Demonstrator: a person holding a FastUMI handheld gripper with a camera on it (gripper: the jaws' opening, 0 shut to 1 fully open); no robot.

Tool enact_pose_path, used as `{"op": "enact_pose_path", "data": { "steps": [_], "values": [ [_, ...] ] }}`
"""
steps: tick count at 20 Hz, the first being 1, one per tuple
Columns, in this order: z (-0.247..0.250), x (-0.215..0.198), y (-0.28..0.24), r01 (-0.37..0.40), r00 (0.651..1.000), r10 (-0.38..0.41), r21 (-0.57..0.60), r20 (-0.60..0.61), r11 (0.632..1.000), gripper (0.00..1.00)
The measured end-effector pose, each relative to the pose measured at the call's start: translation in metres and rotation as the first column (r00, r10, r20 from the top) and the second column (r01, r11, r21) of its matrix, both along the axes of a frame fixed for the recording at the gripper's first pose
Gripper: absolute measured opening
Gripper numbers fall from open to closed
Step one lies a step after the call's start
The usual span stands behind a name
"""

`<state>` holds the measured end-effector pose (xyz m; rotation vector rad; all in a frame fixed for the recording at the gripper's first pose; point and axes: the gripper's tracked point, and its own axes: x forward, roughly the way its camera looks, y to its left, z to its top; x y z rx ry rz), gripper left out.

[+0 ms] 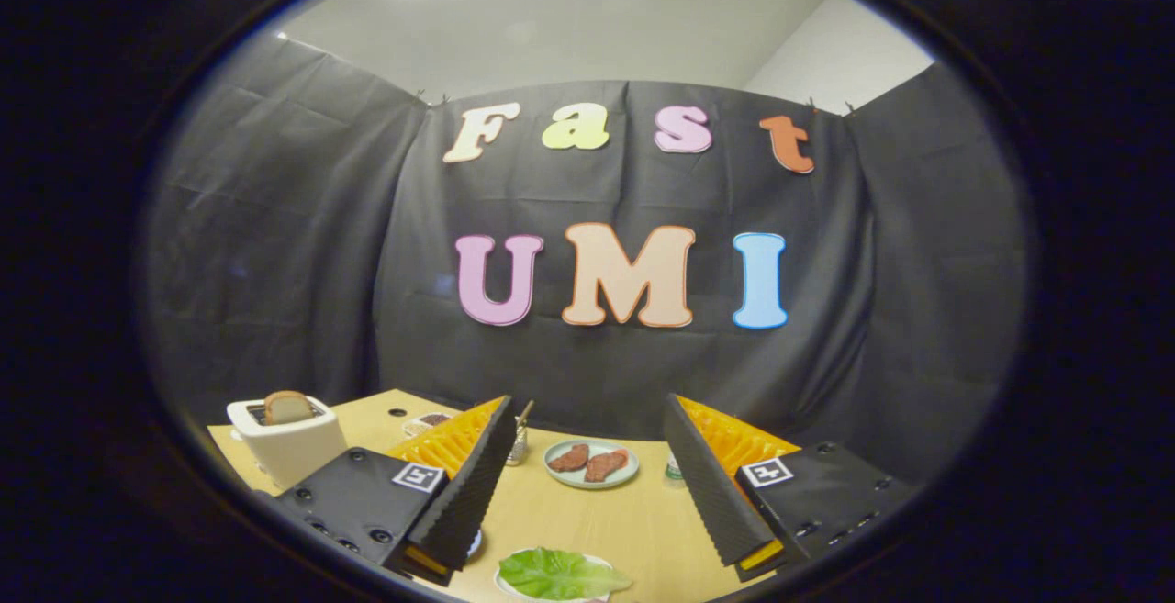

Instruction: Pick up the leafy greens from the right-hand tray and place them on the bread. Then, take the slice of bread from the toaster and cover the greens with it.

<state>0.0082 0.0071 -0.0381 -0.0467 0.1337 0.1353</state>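
Black cloth backs a tan surface (587, 516), where the leafy greens (560, 574) already lie on a plate between the fingers. Hand-held gripper (587, 502) is wide apart, holding nothing. Judged outstanding: bread slice (287, 407) remains in the toaster (289, 447).

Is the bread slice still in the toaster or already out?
In. The bread slice stands upright in the slot of the white toaster, its top poking out. The gripper is open, fingers spread, holding nothing.
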Motion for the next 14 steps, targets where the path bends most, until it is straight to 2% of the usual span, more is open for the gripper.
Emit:
{"op": "enact_pose_path", "data": {
  "steps": [6, 9, 14],
  "values": [
    [-0.046, 0.003, 0.006, -0.154, 0.982, 0.14, -0.1, -0.129, 0.983, 1.0],
    [-0.074, 0.003, 0.013, -0.25, 0.955, 0.22, -0.139, -0.197, 0.958, 1.0],
    [-0.107, 0.007, 0.022, -0.36, 0.911, 0.312, -0.149, -0.27, 0.921, 1.0]
  ]
}}
